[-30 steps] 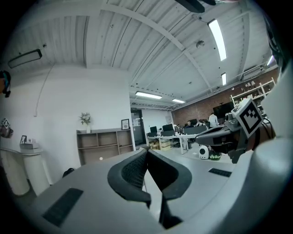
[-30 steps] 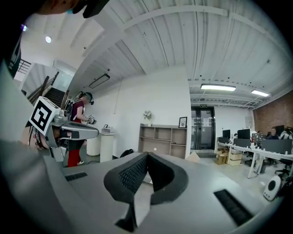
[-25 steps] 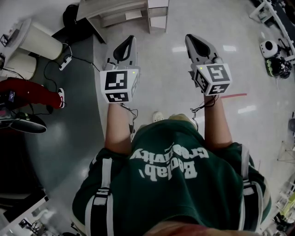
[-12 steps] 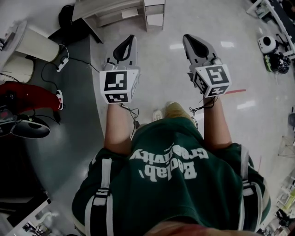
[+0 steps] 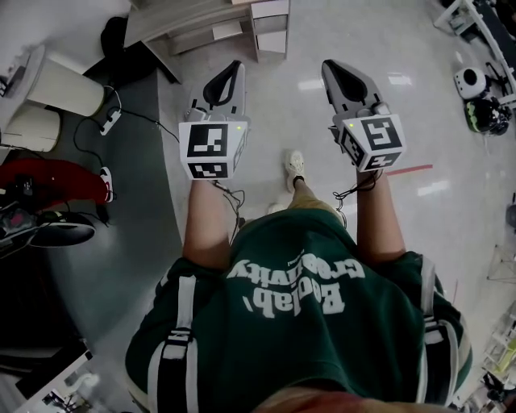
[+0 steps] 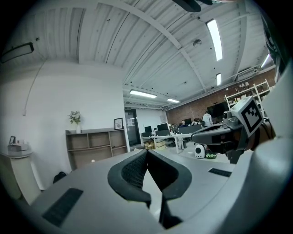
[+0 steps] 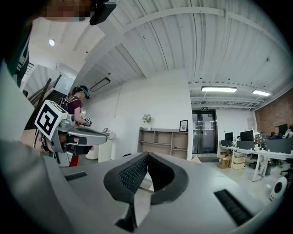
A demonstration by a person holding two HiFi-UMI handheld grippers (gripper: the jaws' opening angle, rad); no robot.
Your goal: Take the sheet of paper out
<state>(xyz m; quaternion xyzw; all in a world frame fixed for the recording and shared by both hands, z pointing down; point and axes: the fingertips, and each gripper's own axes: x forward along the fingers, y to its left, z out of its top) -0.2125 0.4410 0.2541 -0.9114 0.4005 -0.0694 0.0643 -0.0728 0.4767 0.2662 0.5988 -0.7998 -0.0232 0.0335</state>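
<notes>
- Left tongs: clenched, pad tips meeting, nothing between them. Held level above the floor.
- Right tongs: clenched the same way, empty and level, alongside the left pair but apart from it.
- Both point toward an open shelf unit by the white wall.
- Person's shoe is on the floor between the two forearms.
- Sheet of paper: cannot tell where it lies.
</notes>
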